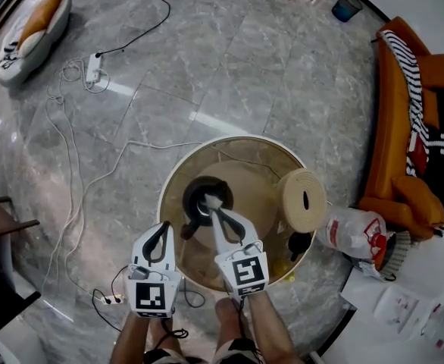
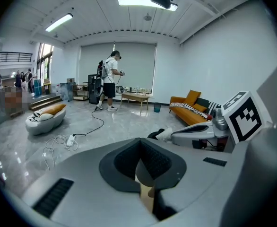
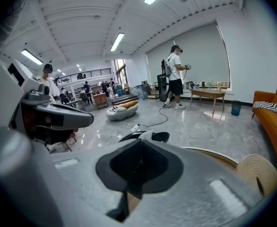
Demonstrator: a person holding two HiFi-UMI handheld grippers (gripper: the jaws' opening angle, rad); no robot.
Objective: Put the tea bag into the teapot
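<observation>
White tea bag (image 1: 213, 200), round black teapot (image 1: 194, 196)

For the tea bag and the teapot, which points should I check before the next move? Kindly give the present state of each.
1. Right gripper shut on the tea bag: ok.
2. Tea bag held over the teapot: ok in the head view.
3. Teapot mouth uncovered: cannot tell; the tea bag and the jaws hide its middle.
4. Left gripper shut, empty, beside the teapot and apart from it: ok.
5. Teapot upright on the round table: ok.
6. Woven disc apart from the teapot: ok.
</observation>
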